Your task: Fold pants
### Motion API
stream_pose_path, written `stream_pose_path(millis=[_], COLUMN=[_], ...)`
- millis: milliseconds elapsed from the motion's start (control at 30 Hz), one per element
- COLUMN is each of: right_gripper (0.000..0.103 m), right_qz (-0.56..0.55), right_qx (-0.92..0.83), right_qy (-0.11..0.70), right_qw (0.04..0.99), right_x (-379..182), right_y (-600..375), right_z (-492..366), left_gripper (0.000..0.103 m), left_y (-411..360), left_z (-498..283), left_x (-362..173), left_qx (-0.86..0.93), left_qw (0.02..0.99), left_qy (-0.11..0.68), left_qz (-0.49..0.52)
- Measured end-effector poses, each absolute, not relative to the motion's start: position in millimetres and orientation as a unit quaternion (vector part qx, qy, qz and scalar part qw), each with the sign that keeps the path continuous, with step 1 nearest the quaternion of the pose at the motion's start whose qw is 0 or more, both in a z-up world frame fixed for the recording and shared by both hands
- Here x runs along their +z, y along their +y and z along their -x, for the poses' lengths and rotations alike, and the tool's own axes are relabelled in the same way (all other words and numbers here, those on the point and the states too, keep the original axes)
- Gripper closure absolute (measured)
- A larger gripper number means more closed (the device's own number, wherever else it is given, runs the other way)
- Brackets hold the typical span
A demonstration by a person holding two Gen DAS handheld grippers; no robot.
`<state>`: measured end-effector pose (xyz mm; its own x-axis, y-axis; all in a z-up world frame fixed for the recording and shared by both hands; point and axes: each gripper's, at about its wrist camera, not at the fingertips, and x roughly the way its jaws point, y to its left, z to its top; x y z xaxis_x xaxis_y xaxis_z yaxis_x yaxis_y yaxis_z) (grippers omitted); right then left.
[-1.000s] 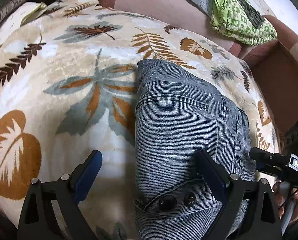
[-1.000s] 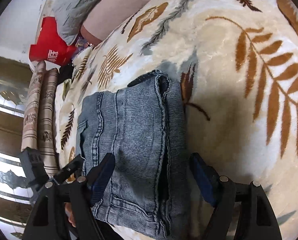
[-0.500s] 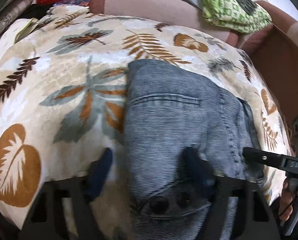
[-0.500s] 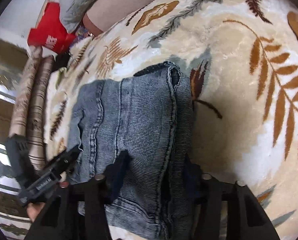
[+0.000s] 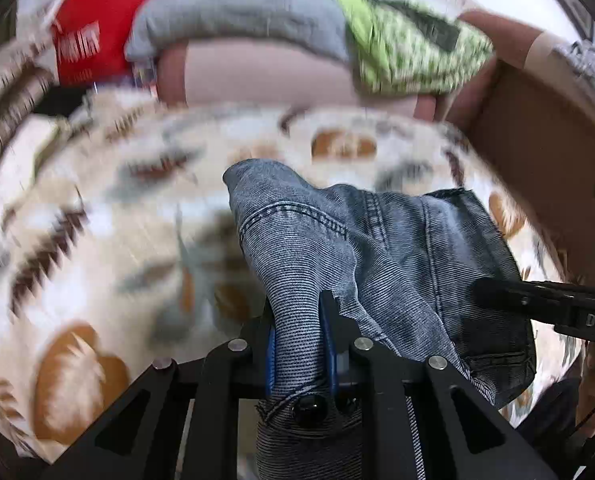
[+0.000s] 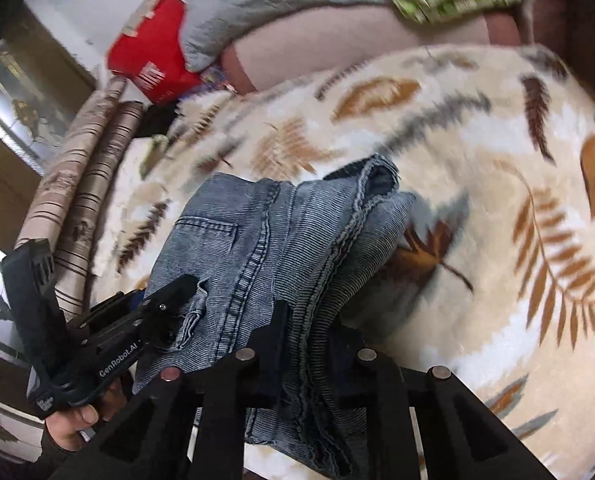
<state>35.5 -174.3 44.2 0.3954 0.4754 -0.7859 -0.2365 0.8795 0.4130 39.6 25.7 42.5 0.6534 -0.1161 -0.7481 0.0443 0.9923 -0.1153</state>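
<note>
"GenRobot.AI" on left claw (image 6: 159,312)

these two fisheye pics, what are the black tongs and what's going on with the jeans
No robot: a person holds a pair of tongs in each hand, each with a camera looking along its fingers. One picture comes from the left tongs, the other from the right tongs. Folded jeans lie on a leaf-print blanket. Both tongs have just been closing and now pinch the near edge of the jeans, one at each side. In the right view, a hand holds the left tongs.
</note>
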Motion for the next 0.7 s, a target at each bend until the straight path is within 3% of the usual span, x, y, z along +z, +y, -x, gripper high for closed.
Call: stream_pose_path(millis=[167, 300, 367, 400, 467, 500, 600, 700], right_gripper=[0.085, 0.085, 0.080, 0.075, 0.059, 0.058, 0.057, 0.050], right_qz=[-0.124, -0.135, -0.121, -0.106, -0.079, -0.088, -0.106, -0.105], right_qx=[0.236, 0.235, 0.227, 0.213, 0.160, 0.155, 0.155, 0.184], right_qy=[0.456, 0.451, 0.468, 0.493, 0.562, 0.562, 0.531, 0.483], right_qw=[0.849, 0.851, 0.846, 0.837, 0.808, 0.808, 0.826, 0.850], right_x=[80.1, 72.0, 39.2, 16.7, -30.3, -35.8, -18.0, 24.1], right_y=[-152.6, -139.6, -130.8, -126.7, -123.7, -128.9, -143.2, -142.2], right_z=[-56.3, -90.5, -108.2, -115.5, -125.6, -123.4, -105.4, -85.4], left_gripper=[0.083, 0.077, 0.063, 0.050, 0.045, 0.041, 0.036, 0.021], left_y=[58.4, 81.6, 87.6, 90.1, 98.7, 102.9, 101.8, 90.2], left_z=[-57.1, -86.5, -106.3, -110.3, -101.3, -91.1, -68.7, -48.6], left_x=[82.1, 61.2, 19.8, -1.9, -24.7, -19.7, 6.6, 26.4], left_qx=[-0.026, -0.013, 0.004, 0.019, 0.020, 0.030, 0.043, 0.033], left_qw=[0.931, 0.924, 0.907, 0.893, 0.881, 0.889, 0.900, 0.918], left_qy=[0.362, 0.379, 0.420, 0.449, 0.472, 0.457, 0.432, 0.395], left_qz=[0.036, 0.045, 0.022, 0.010, 0.024, 0.033, 0.034, 0.030])
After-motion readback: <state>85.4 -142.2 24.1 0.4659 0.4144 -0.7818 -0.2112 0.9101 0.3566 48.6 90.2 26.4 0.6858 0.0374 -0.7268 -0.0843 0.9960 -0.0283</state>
